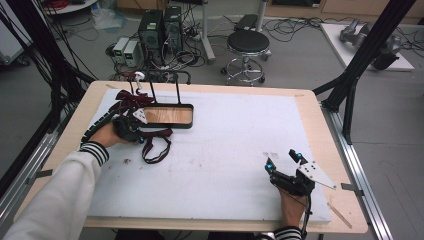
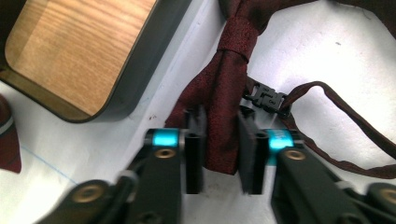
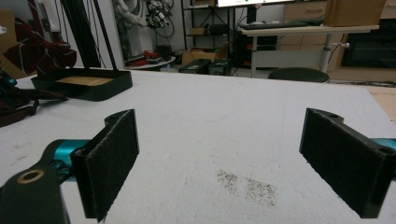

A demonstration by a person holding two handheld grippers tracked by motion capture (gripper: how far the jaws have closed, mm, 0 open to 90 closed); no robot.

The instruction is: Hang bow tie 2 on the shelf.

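The left gripper (image 2: 222,156) has its jaws pinched on one wing of a dark red bow tie (image 2: 223,88), whose strap (image 2: 345,107) and black clasp (image 2: 267,98) trail beside it. The tie lies just beside a black tray (image 1: 167,116) with a wood floor, near the desk's (image 1: 210,165) far-left corner. The right gripper (image 1: 284,161), jaws spread wide and empty, rests near the near-right corner.

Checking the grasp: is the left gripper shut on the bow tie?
Yes, shut: the left gripper pinches one wing of the dark red bow tie between its pads.
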